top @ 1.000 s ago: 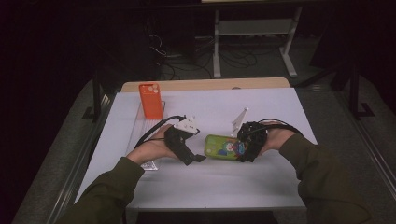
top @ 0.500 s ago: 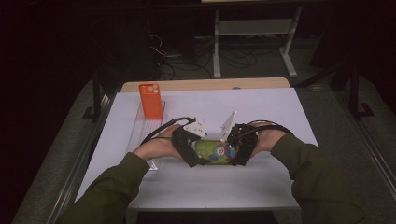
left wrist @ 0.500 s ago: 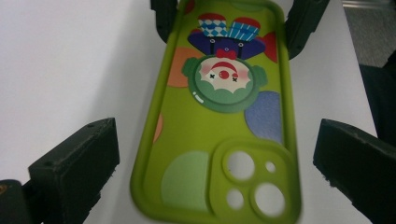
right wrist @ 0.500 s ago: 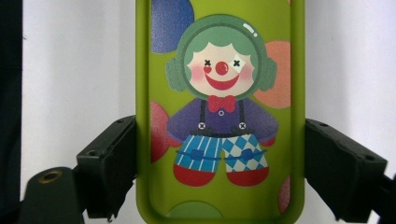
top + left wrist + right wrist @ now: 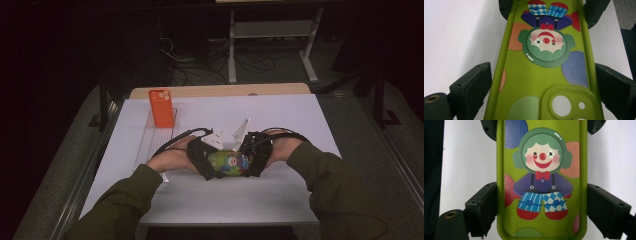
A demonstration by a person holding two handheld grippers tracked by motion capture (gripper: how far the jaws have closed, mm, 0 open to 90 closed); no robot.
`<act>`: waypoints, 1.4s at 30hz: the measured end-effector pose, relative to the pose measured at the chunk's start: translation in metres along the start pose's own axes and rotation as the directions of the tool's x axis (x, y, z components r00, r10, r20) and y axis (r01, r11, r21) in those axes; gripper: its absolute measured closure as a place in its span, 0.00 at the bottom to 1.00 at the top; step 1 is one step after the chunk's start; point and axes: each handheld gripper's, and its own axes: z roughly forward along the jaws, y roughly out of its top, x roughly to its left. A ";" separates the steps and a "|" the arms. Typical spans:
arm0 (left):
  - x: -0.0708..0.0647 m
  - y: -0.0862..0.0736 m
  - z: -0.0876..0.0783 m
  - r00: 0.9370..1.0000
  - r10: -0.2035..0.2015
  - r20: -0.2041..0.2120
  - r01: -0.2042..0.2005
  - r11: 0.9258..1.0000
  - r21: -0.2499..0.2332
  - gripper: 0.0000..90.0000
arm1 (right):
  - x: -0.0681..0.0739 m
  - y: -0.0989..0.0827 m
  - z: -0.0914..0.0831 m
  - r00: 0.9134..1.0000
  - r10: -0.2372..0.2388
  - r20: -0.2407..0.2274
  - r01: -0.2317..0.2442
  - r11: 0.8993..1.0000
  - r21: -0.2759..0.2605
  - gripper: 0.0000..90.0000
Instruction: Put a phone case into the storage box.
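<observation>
While both grippers are meeting over the middle of the table, the following is being observed.

Left gripper (image 5: 212,162): its jaws have just been closing around the camera-hole end of the green phone case (image 5: 229,163). In the left gripper view the case (image 5: 541,65) is lying between the two black pads; the right pad is touching the rim, while whether the left pad is pressing cannot be told.

Right gripper (image 5: 248,161): it is gripping the opposite end of the case. In the right gripper view both pads are sitting flush against the long edges of the case (image 5: 541,180), beside the clown's legs.

Green phone case: it is lying between the two grippers, which are facing each other end to end, with its printed clown side turned up.

Orange phone case (image 5: 161,108): it is standing upright, well apart from the left gripper, beyond it and to its outer side.

Table (image 5: 300,115): its white surface is showing beneath both grippers.
</observation>
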 end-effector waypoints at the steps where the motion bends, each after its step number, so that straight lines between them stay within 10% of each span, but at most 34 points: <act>1: 0.000 0.000 0.001 1.000 -0.006 0.003 0.006 1.000 -0.003 0.07 | 0.000 0.000 0.000 1.000 -0.001 0.004 0.001 1.000 0.000 0.17; 14: -0.001 0.001 0.002 1.000 -0.003 0.031 0.003 1.000 0.008 0.16 | 0.000 -0.001 0.001 1.000 -0.001 -0.006 0.001 1.000 0.002 0.16; 27: -0.005 -0.003 -0.003 0.998 -0.054 -0.009 0.054 0.998 -0.026 0.17 | 0.002 -0.031 -0.013 0.989 0.146 0.037 -0.140 0.982 -0.124 0.08; 37: -0.007 -0.005 -0.003 0.983 -0.151 -0.101 0.148 0.988 -0.037 0.17 | 0.009 -0.067 -0.020 0.938 0.340 0.070 -0.312 0.914 -0.259 0.06; 42: -0.006 -0.006 -0.007 0.967 -0.201 -0.155 0.195 0.980 -0.048 0.17 | 0.017 -0.078 -0.017 0.887 0.455 0.078 -0.410 0.855 -0.317 0.04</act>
